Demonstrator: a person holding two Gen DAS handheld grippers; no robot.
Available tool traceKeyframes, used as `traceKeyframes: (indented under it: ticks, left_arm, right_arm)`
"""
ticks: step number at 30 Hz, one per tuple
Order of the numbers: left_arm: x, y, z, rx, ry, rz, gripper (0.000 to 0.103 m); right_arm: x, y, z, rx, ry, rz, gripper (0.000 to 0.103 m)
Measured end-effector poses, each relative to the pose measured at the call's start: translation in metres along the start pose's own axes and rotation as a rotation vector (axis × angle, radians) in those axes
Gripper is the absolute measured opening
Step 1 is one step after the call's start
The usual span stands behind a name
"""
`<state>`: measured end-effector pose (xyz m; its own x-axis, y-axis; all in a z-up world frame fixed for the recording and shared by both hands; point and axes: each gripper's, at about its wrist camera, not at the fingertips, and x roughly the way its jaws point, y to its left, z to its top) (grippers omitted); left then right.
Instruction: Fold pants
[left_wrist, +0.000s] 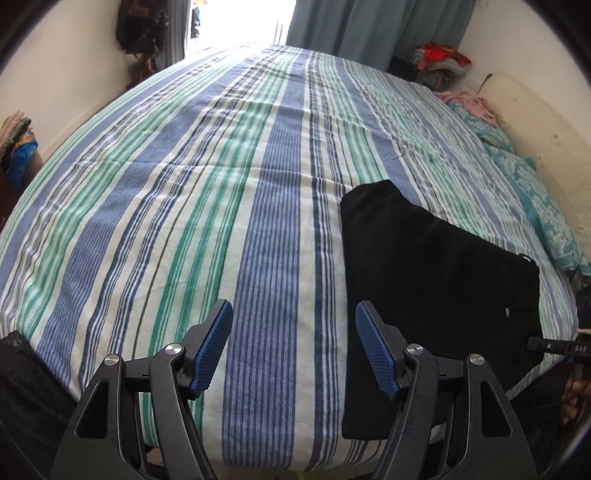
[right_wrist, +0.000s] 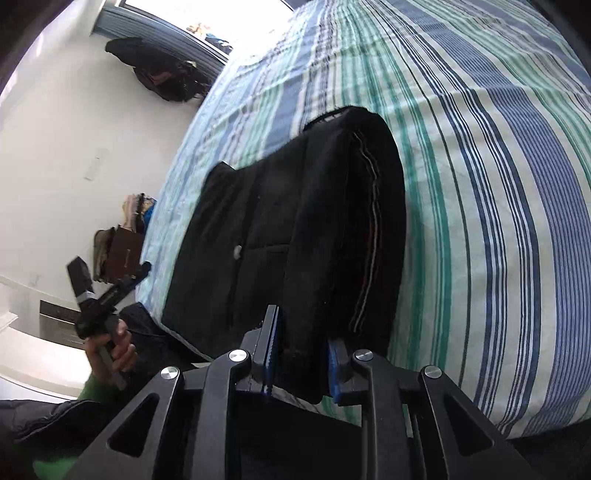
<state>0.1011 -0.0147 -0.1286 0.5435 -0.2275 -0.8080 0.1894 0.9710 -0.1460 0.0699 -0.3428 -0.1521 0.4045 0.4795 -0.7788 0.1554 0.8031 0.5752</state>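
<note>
The black pants (left_wrist: 436, 280) lie folded into a thick stack near the front right of the striped bed cover (left_wrist: 184, 184). My left gripper (left_wrist: 295, 347) hovers open over bare cover just left of the pants, with nothing between its blue pads. In the right wrist view my right gripper (right_wrist: 303, 347) is shut on the near edge of the pants (right_wrist: 280, 206), the folded bundle pinched between its pads. A hand (right_wrist: 118, 343) with a green sleeve holds the left gripper (right_wrist: 99, 295) off the bed's side. The right gripper's tip (left_wrist: 554, 347) shows at the pants' right edge.
A teal patterned pillow (left_wrist: 535, 195) and pink cloth (left_wrist: 469, 101) lie along the bed's right side by the wall. Clothes piles (left_wrist: 439, 59) sit at the far corner beside a blue curtain (left_wrist: 369, 26). Dark bags (right_wrist: 166, 74) hang on the wall. The striped cover (right_wrist: 498, 184) stretches beyond the pants.
</note>
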Motion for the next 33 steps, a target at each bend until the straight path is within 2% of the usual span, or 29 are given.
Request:
traceKeyframes:
  ticks: [1,3,5,8,11,13,15,17,18,20,23,25,27,29,33]
  left_arm:
    - [0.000,-0.007,0.000,0.027,0.004,-0.006,0.071]
    - [-0.004,-0.019,-0.001,0.069,-0.007,-0.022,0.071]
    - [-0.007,-0.027,-0.001,0.101,-0.021,-0.032,0.071]
    - [0.000,-0.043,-0.002,0.150,-0.018,-0.031,0.071]
    - [0.007,-0.065,-0.010,0.225,-0.017,-0.029,0.071]
    - [0.014,-0.079,-0.024,0.294,0.012,0.000,0.073]
    - [0.029,-0.086,-0.041,0.350,0.076,0.029,0.074]
    - [0.028,-0.086,-0.052,0.351,0.070,0.033,0.076]
    - [0.026,-0.085,-0.052,0.352,0.072,0.031,0.078]
    - [0.022,-0.083,-0.049,0.347,0.079,0.033,0.081]
    - [0.023,-0.079,-0.046,0.314,0.091,0.030,0.083]
    - [0.022,-0.079,-0.046,0.311,0.095,0.033,0.083]
    - [0.021,-0.082,-0.047,0.327,0.090,0.049,0.083]
    - [0.020,-0.085,-0.048,0.343,0.085,0.063,0.083]
    - [0.019,-0.084,-0.047,0.351,0.086,0.068,0.083]
  right_arm:
    - [0.008,-0.007,-0.003,0.022,0.017,0.003,0.026]
    - [0.000,-0.012,-0.002,0.065,-0.015,0.042,0.032]
    - [-0.020,-0.008,0.002,0.050,-0.050,-0.018,0.036]
    - [-0.047,0.015,0.015,-0.054,-0.116,-0.118,0.036]
    - [-0.056,0.056,0.022,-0.186,-0.164,-0.129,0.036]
    - [-0.046,0.076,0.020,-0.269,-0.155,-0.110,0.039]
    - [-0.021,0.076,0.008,-0.305,-0.093,-0.121,0.044]
    - [0.012,0.061,-0.006,-0.290,0.013,-0.187,0.044]
    - [0.021,0.054,-0.015,-0.287,0.030,-0.204,0.044]
    - [0.019,0.054,-0.021,-0.298,-0.016,-0.203,0.044]
    - [0.009,0.059,-0.011,-0.260,-0.026,-0.200,0.043]
    - [-0.004,0.077,-0.001,-0.317,-0.078,-0.233,0.044]
    - [-0.015,0.096,0.012,-0.387,-0.126,-0.269,0.044]
    - [-0.017,0.109,0.028,-0.430,-0.156,-0.299,0.051]
    - [0.004,0.107,0.064,-0.428,-0.161,-0.329,0.052]
